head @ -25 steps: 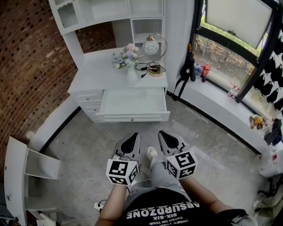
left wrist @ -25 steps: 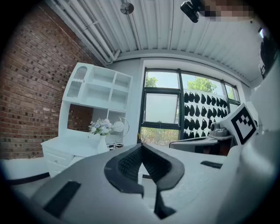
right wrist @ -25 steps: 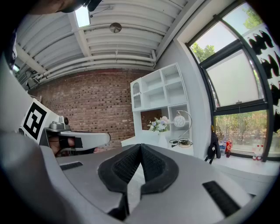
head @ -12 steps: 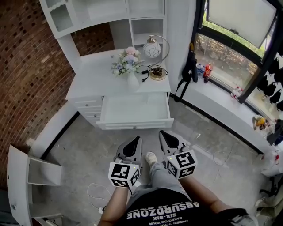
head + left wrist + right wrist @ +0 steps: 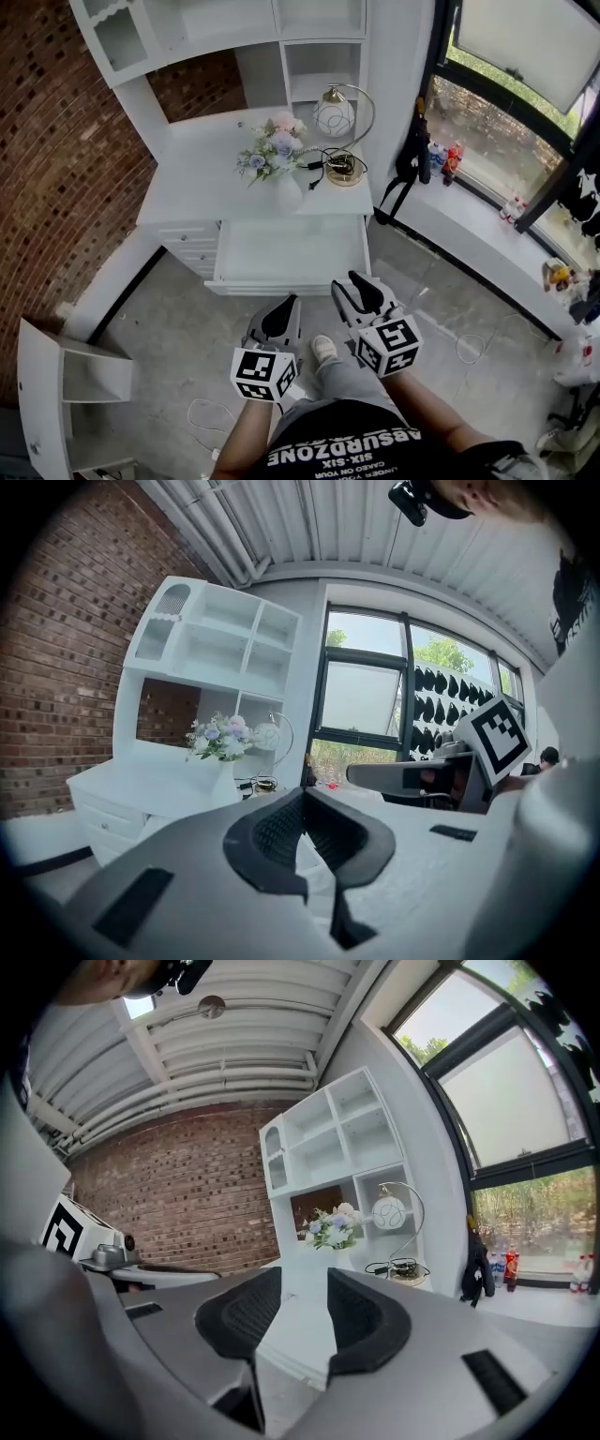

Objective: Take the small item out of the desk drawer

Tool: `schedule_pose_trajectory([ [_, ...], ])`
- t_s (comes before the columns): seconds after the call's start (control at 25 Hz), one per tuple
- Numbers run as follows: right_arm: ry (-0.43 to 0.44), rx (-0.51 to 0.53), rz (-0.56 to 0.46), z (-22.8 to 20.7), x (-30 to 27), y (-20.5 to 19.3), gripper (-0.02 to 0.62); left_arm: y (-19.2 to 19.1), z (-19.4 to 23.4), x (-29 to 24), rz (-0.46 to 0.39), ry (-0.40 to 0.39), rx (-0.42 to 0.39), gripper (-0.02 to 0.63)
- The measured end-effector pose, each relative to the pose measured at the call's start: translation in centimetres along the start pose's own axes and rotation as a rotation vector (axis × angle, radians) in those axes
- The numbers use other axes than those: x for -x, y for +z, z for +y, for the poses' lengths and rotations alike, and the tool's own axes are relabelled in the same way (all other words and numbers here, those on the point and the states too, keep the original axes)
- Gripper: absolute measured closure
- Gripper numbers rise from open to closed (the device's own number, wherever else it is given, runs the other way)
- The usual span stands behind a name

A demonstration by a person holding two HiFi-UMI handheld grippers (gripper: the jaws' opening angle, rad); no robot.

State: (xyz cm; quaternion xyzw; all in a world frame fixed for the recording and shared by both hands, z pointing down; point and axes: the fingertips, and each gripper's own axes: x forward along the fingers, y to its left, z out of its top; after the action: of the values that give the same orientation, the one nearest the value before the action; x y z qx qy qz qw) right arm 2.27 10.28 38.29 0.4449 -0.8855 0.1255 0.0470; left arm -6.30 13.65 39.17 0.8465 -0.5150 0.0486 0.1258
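White drawer [image 5: 291, 253] washed-out; left hand-held gripper [image 5: 284, 307] closed, right hand-held gripper [image 5: 361, 286] just opening (empty).

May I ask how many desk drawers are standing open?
1: the wide drawer beneath the flower vase; the small drawers at its left look shut.

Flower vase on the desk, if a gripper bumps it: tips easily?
Probably: the vase looks narrow under a wide bouquet, so likely top-heavy. It stands near the desk edge above the open drawer, so it might fall in.
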Motion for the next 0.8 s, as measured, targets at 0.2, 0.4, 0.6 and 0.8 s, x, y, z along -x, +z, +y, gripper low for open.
schedule_pose_trajectory([
  [0.2,0.020,-0.025,0.033,-2.3,-3.7,0.4,0.407,0.3,1.8,-3.5,0.022,0.001,0.008,0.603],
  [0.4,0.032,-0.038,0.062,-4.4,-7.0,0.6,0.393,1.1,3.8,-6.7,0.033,0.016,0.009,0.603],
  [0.6,0.041,-0.056,0.084,-6.6,-10.2,0.9,0.389,2.0,5.4,-9.4,0.040,0.030,0.009,0.603],
  [0.8,0.059,-0.070,0.113,-8.6,-13.0,0.8,0.376,1.9,7.1,-11.7,0.049,0.052,0.015,0.603],
])
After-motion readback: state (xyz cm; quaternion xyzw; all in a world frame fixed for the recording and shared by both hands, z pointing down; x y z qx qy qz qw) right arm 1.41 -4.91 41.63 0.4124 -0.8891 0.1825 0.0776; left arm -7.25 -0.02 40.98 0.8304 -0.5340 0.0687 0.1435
